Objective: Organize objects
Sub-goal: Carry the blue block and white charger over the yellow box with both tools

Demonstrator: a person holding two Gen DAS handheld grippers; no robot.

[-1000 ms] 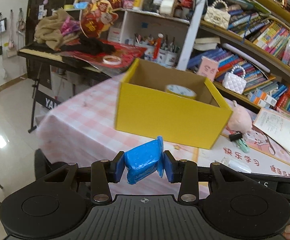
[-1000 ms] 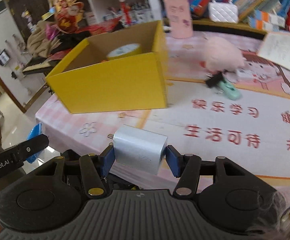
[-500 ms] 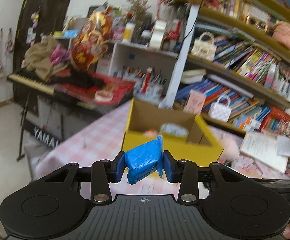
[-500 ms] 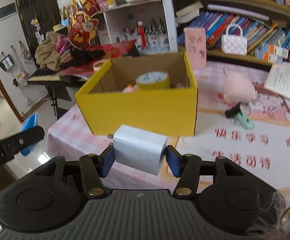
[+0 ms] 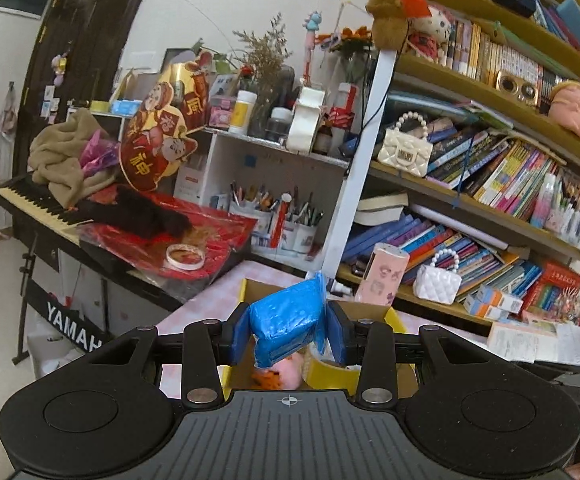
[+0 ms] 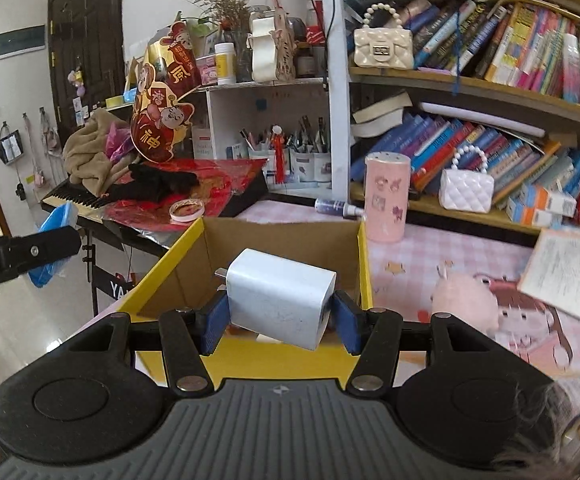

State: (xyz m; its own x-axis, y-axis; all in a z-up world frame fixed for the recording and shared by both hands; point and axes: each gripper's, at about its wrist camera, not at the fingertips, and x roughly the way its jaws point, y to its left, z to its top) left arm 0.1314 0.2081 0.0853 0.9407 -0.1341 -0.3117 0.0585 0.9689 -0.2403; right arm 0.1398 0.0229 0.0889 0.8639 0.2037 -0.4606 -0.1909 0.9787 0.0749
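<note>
My left gripper (image 5: 288, 334) is shut on a blue packet (image 5: 286, 326), held above the open yellow cardboard box (image 5: 244, 292). Inside the box below it lie a yellow tape roll (image 5: 323, 368) and a pink soft toy (image 5: 286, 372). My right gripper (image 6: 280, 318) is shut on a white charger plug (image 6: 280, 300), held over the near edge of the same box (image 6: 363, 264). The left gripper's arm with the blue packet (image 6: 56, 216) shows at the left of the right wrist view.
The box stands on a pink checked tablecloth (image 6: 405, 256). A pink plush (image 6: 463, 306), a pink cylinder (image 6: 385, 196) and a paper sheet (image 6: 569, 272) lie to its right. Bookshelves (image 6: 489, 92) stand behind; a keyboard piano (image 5: 34, 200) with clutter is at left.
Both grippers have risen and moved forward over the yellow box, each still gripping its object. The box now sits directly under them.
</note>
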